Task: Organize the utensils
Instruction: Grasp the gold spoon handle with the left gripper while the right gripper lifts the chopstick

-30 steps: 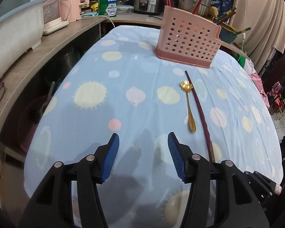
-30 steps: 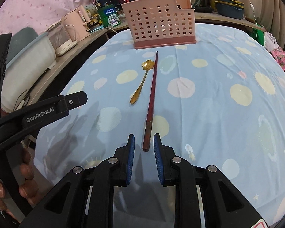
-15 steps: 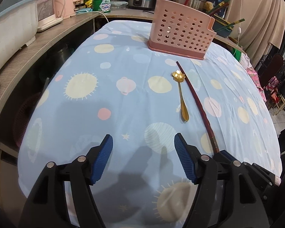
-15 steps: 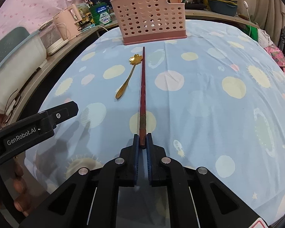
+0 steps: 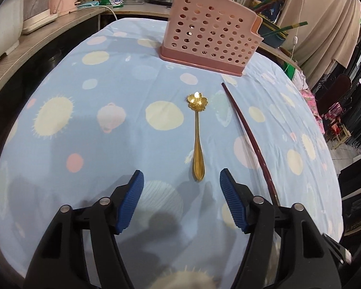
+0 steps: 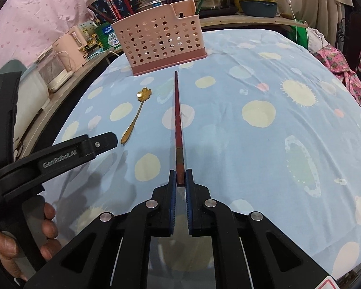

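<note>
A gold spoon with a flower-shaped bowl lies on the blue spotted tablecloth, handle toward me. My left gripper hovers just short of the handle tip. Its jaws are closing, with nothing between the blue pads. To the right lies a long dark red chopstick, pointing at the pink perforated utensil basket. My right gripper is shut on the chopstick's near end. The spoon lies to its left, beside the outer finger of the left gripper.
The basket stands at the far end of the table and holds several chopsticks. Behind it a counter carries pots, a pink kettle and boxes. A hand grips the left tool. Clothes hang at the right.
My right gripper slid forward onto the chopstick's near end and closed on it. My left gripper moved right and forward, so the spoon's handle now lines up with its gap.
</note>
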The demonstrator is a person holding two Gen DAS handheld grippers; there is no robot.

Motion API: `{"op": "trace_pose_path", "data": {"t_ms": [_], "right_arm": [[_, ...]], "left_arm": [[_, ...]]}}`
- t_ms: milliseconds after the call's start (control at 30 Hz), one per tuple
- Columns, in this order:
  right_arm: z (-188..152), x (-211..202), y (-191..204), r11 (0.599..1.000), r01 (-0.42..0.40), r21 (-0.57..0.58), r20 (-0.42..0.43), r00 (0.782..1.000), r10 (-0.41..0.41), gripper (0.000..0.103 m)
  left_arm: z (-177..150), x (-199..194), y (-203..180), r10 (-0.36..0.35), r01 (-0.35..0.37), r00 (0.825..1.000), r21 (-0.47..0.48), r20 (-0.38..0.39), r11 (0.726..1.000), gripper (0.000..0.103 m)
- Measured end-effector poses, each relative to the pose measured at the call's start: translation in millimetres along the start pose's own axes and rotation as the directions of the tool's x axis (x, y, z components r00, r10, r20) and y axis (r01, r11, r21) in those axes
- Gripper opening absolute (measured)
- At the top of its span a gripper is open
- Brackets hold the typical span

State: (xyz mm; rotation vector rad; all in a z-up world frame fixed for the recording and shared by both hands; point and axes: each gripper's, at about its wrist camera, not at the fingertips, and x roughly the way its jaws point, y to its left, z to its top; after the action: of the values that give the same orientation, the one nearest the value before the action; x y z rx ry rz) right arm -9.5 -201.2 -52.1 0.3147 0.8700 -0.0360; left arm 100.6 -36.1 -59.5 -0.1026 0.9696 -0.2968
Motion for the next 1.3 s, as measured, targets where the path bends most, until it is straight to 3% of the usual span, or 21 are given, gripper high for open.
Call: {"op": "trace_pose_path", "data": {"t_ms": [167, 300, 433, 967, 1300], "right_arm": [[0.4, 0.9, -1.9, 1.0, -0.006, 0.0, -0.003, 1.0, 0.006, 0.007], [1.0, 3.2, -2.9, 1.0, -0.011, 0.006, -0.008, 1.0, 0.011, 0.007], [1.1, 4.9, -2.4, 1.0, -0.015, 0.004, -0.012, 1.0, 0.015, 0.007], [0.0, -2.6, 0.0, 1.0, -0.022, 0.001, 0.008, 1.0, 0.022, 0.007], [6.6, -22.6, 0.2, 0.999, -0.042, 0.007, 0.055, 0.998, 0.041, 0.007]], "left_arm": [[1.5, 11.7, -9.4, 0.05, -0.05, 0.999, 0.051, 0.01, 0.997, 0.045], [-1.0, 13.4, -16.8, 0.091, -0.092, 0.996, 0.112, 0.017, 0.989, 0.027], [-1.8, 11.6, -16.5, 0.084, -0.084, 0.996, 0.125, 0.005, 0.989, 0.011], [-12.4, -8.7, -14.5, 0.063, -0.062, 0.998, 0.114, -0.003, 0.992, 0.01], [-2.8, -55.2, 2.6, 0.03, -0.033, 0.997, 0.05, 0.075, 0.998, 0.01]]}}
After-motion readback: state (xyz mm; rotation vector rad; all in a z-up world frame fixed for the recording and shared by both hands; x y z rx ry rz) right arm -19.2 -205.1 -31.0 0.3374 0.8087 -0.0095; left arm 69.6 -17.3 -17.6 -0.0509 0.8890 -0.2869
